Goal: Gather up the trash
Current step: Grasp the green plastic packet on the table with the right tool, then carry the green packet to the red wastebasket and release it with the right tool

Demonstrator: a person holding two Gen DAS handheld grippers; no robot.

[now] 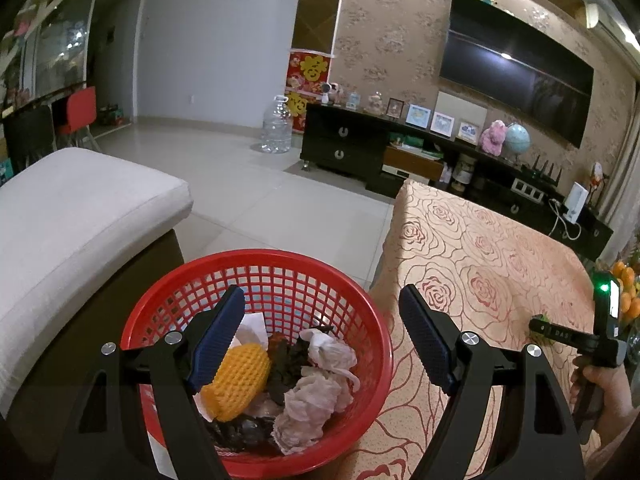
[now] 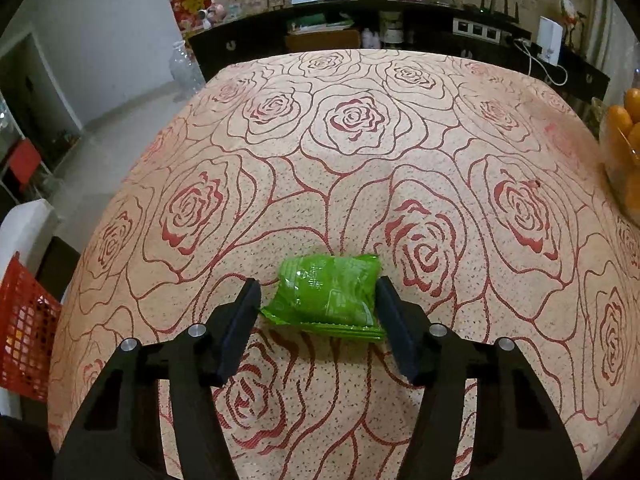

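A green snack packet (image 2: 328, 292) lies flat on the rose-patterned tablecloth (image 2: 360, 140), near the front edge. My right gripper (image 2: 319, 285) straddles it with a finger on each side. The right finger is at the packet's edge and a narrow gap shows on the left, and the packet is not squeezed. A red mesh basket (image 1: 256, 256) sits beside the table, holding a yellow foam fruit net (image 1: 240, 376), crumpled tissues (image 1: 312, 396) and dark scraps. My left gripper (image 1: 322, 292) hovers open over the basket with nothing between its fingers. The basket's side (image 2: 24, 320) shows at the left of the right wrist view.
A white seat cushion (image 1: 80, 208) stands left of the basket. A glass bowl of oranges (image 2: 624, 152) sits at the table's right edge. Beyond the table are a dark TV cabinet (image 1: 344, 148) and a large water bottle (image 1: 276, 128) on the tiled floor. A hand (image 1: 604, 384) holds the right gripper.
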